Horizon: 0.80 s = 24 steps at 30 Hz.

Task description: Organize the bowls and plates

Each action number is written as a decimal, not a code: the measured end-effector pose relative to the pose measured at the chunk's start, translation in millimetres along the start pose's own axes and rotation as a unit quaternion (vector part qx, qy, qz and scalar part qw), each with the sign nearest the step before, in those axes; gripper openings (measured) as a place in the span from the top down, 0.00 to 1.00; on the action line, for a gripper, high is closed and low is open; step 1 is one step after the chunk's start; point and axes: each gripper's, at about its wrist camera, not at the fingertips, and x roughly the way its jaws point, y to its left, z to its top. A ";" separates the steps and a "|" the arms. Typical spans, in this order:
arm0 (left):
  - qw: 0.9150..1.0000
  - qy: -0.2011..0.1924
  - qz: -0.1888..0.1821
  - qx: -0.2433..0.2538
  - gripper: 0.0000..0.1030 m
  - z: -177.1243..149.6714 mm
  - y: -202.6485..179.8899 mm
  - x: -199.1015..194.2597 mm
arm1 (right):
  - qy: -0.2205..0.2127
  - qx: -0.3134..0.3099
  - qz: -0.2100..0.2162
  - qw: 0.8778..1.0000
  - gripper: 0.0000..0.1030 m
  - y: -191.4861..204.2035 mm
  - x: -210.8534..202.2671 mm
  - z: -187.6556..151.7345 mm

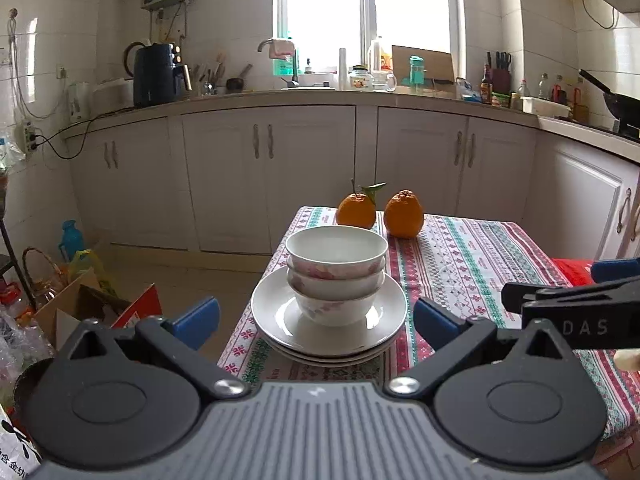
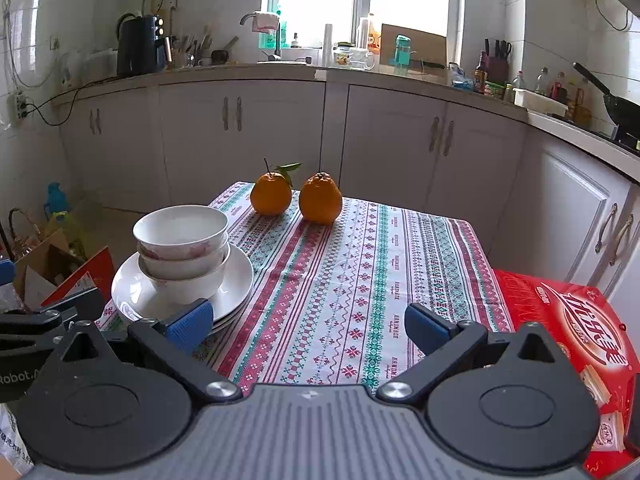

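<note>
Three white bowls with faint pink flowers [image 1: 337,270] are nested upright on a stack of white plates [image 1: 276,312] near the left edge of the patterned tablecloth. My left gripper [image 1: 316,320] stands wide open just in front of the stack, its blue pads on either side and apart from it. In the right wrist view the bowls [image 2: 182,248] and plates [image 2: 128,292] lie at the left. My right gripper [image 2: 308,322] is open over bare cloth, holding nothing. Its left pad overlaps the plates' rim in the picture; I cannot tell whether it touches.
Two oranges [image 1: 380,210] sit at the table's far end. A red printed box [image 2: 568,320] lies off the table's right side. Cardboard boxes and bags [image 1: 80,304] crowd the floor on the left. Kitchen cabinets [image 1: 280,160] and a cluttered counter run behind.
</note>
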 end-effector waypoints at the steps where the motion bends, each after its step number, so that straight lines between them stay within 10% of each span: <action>1: 1.000 -0.001 0.002 -0.001 0.01 -0.1 0.1 -0.3 | -0.001 0.001 0.000 1.000 0.00 0.2 0.0 -0.2; 24: 1.000 0.005 0.007 -0.011 0.01 0.6 -1.9 1.1 | -0.008 0.002 -0.012 1.000 0.00 1.5 -0.8 1.1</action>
